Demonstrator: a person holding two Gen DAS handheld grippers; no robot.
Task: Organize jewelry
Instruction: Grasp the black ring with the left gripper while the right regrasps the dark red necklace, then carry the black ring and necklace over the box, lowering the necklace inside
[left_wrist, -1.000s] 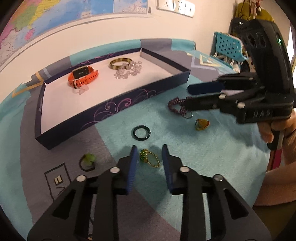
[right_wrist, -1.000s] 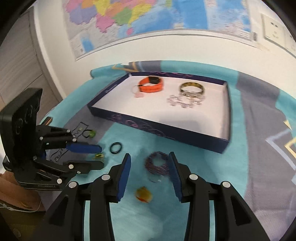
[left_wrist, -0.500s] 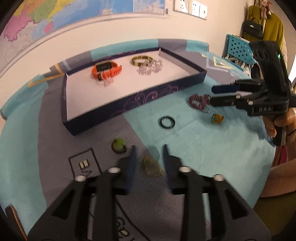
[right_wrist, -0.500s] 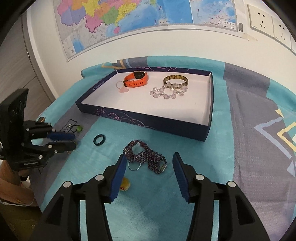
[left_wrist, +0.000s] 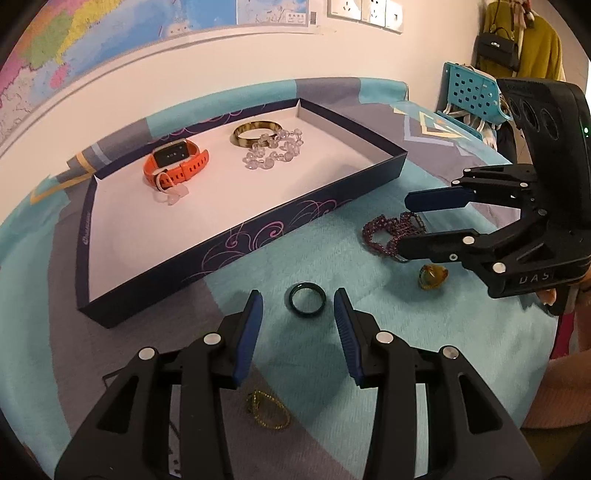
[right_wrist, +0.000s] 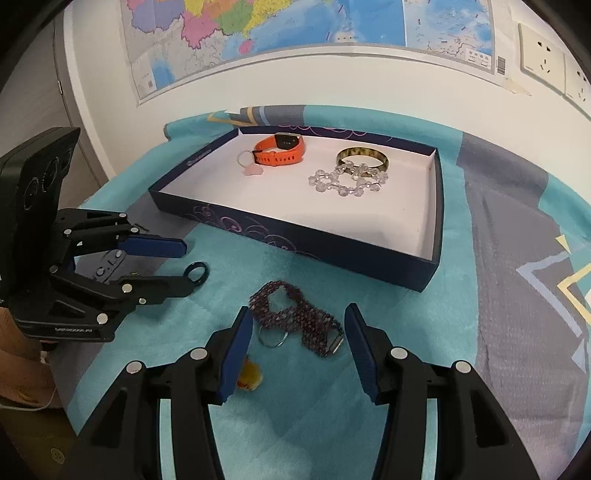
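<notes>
We run L to R. Left gripper (left_wrist: 298, 317): jaws part-open after widening, empty, framing the dark ring (left_wrist: 307, 299) on the cloth, pads not touching it. Lower until both pads flank the band, then close. Right gripper (right_wrist: 298, 343): jaws part-open, empty, straddling the purple bracelet (right_wrist: 295, 320). Grip its middle, approx., clear of the clasp. Both pieces go to the tray (right_wrist: 432, 258), near the orange watch (left_wrist: 176, 162).
</notes>
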